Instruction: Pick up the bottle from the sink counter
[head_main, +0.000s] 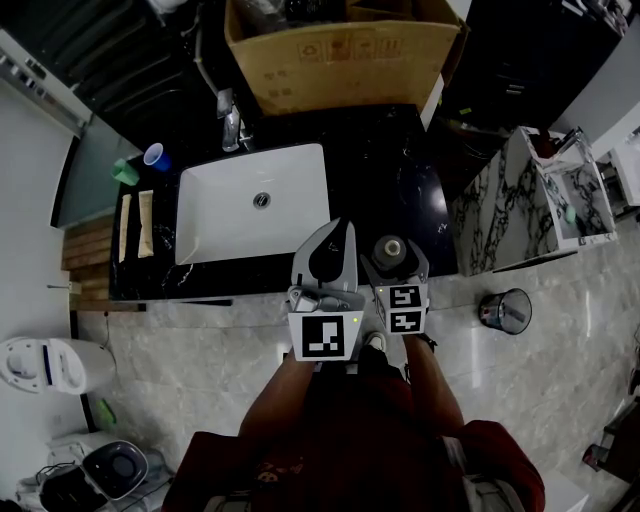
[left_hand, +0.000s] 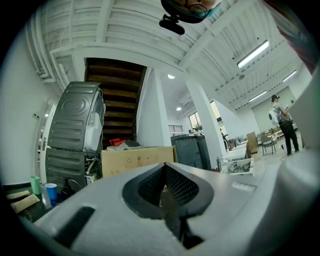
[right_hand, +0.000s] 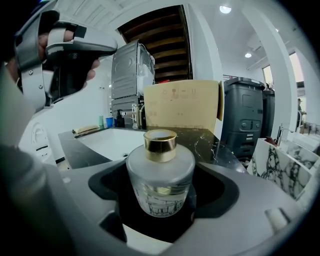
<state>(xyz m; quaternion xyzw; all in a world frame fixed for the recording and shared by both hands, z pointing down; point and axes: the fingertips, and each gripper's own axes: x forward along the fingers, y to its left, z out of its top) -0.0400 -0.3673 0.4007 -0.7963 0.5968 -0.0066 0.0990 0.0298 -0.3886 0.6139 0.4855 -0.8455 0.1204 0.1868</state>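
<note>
At the counter's front edge: a squat frosted bottle (right_hand: 160, 175) appears to stand on the black sink counter (head_main: 400, 170), just right of the white basin (head_main: 230, 220).
Bottle's axis: vertical; its gold cap (right_hand: 160, 145) points straight up, so the bottle sits upright.
Right gripper (head_main: 393, 262): jaws spread wide, one on each side of the bottle, with dark gaps showing (no pad visibly presses the glass). It is probably placed so that closing catches the round belly below the shoulder.
Left gripper (left_hand: 162, 192): jaws pressed together on nothing, tilted up toward the ceiling; likely held aside to keep clear of the reach.
Task stage: bottle bracketed, not yet gripped or lifted, by my reading.
</note>
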